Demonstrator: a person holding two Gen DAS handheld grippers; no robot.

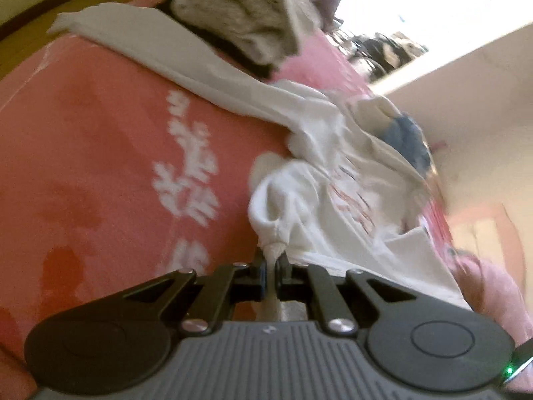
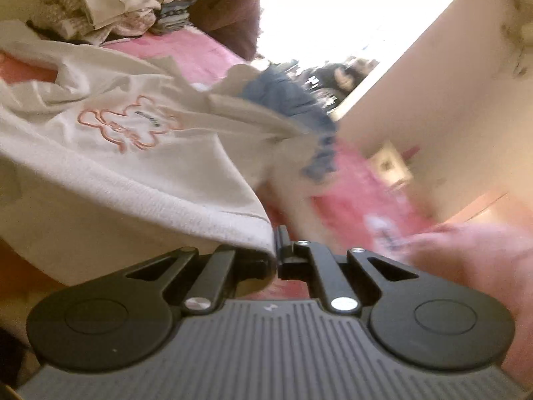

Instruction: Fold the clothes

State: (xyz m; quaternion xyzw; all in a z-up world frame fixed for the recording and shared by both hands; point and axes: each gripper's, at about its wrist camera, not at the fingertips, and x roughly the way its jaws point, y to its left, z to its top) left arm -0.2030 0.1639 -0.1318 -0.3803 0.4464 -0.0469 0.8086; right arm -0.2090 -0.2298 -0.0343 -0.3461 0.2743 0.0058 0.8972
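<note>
While held: one white T-shirt (image 2: 110, 140) with an orange outline print hangs crumpled over the pink bedspread (image 1: 100, 153).
Left gripper (image 1: 271, 260): clamped tight on a bunched fold of the shirt.
Right gripper (image 2: 274, 250): closed on the shirt's hem corner.
Progress: early by the look of it; no fold made, shirt not yet spread.
Waiting: one heap of unfolded clothes (image 2: 110, 6); one blue garment (image 2: 289, 96) beside the shirt.

I am holding the left gripper (image 1: 273, 260) clamped on a bunched corner of the white shirt (image 1: 333, 193), angled down over it. I am keeping the right gripper (image 2: 278, 246) pinched on the hem of the same white shirt (image 2: 133, 153), with the cloth stretching leftward from its tips.
</note>
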